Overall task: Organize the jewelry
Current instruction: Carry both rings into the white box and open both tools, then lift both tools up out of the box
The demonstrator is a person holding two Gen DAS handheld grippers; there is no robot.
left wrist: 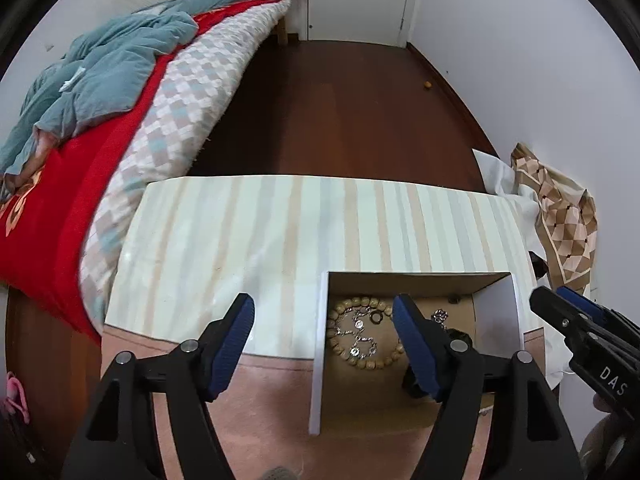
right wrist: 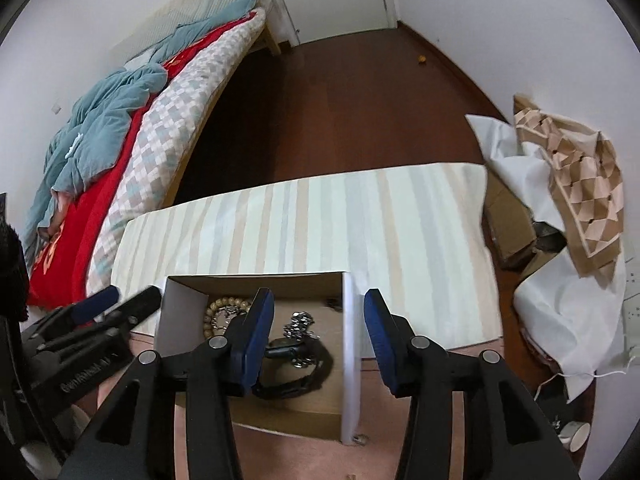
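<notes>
Both grippers, left gripper (left wrist: 324,316) and right gripper (right wrist: 318,312), have black frames, blue ribbed finger pads (left wrist: 236,344), silver round bolts (left wrist: 189,345) and white lettering.

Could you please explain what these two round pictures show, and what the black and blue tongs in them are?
They are not tongs on a machine: a person holds a hand-held gripper in each hand, and a wide-angle camera on each looks along its two blue-padded fingers. One picture comes from the left gripper, the other from the right gripper. Each also sees the other gripper at its edge.

Below them, on a striped pale cloth, stands an open white-walled cardboard box. Inside lie a ring of tan wooden beads, a silver chain and a black wristwatch.

Both grippers are open and hold nothing; the right one straddles the box's right wall without pressing it. A bed and dark wooden floor lie behind.
</notes>
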